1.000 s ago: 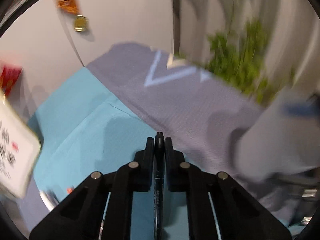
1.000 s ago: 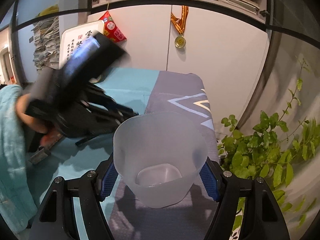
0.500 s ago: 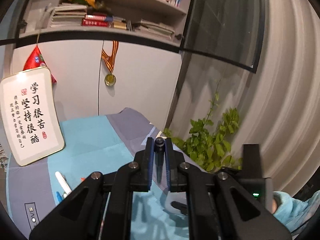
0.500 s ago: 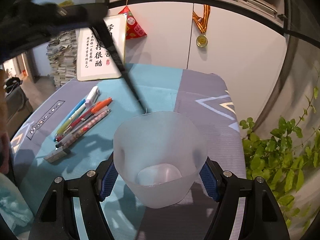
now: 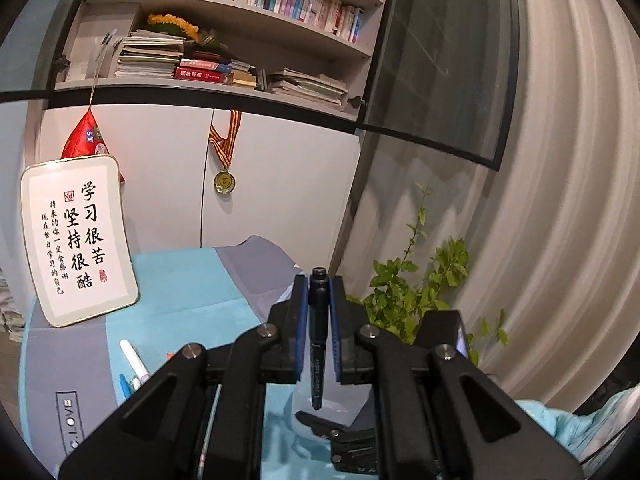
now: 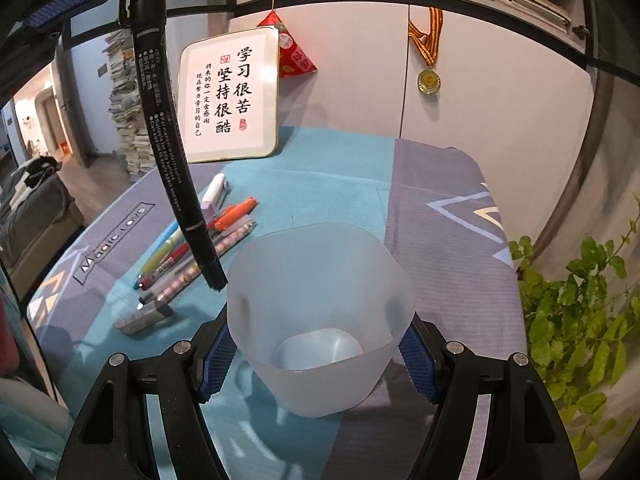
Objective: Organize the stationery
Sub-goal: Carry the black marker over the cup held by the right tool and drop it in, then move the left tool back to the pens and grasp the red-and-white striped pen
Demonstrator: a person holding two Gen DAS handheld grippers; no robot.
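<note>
My left gripper (image 5: 319, 280) is shut on a black marker (image 5: 318, 328) held upright. In the right wrist view the black marker (image 6: 168, 136) hangs from the upper left, its tip just left of and slightly above the rim of a frosted plastic cup (image 6: 320, 312). My right gripper (image 6: 320, 356) is shut on the cup and holds it over the table. Several pens (image 6: 192, 252) and a small eraser (image 6: 142, 318) lie on the teal and grey tablecloth (image 6: 340, 176) to the cup's left.
A white framed calligraphy sign (image 6: 230, 96) leans against the white cabinet at the table's back. A medal (image 6: 429, 80) hangs on the cabinet. A green plant (image 6: 580, 312) stands off the table's right edge. Bookshelves (image 5: 240, 40) are above.
My left gripper has swung upright with the marker, and the marker's tip has come down close to the cup's left rim. The cup stays in my right gripper.
</note>
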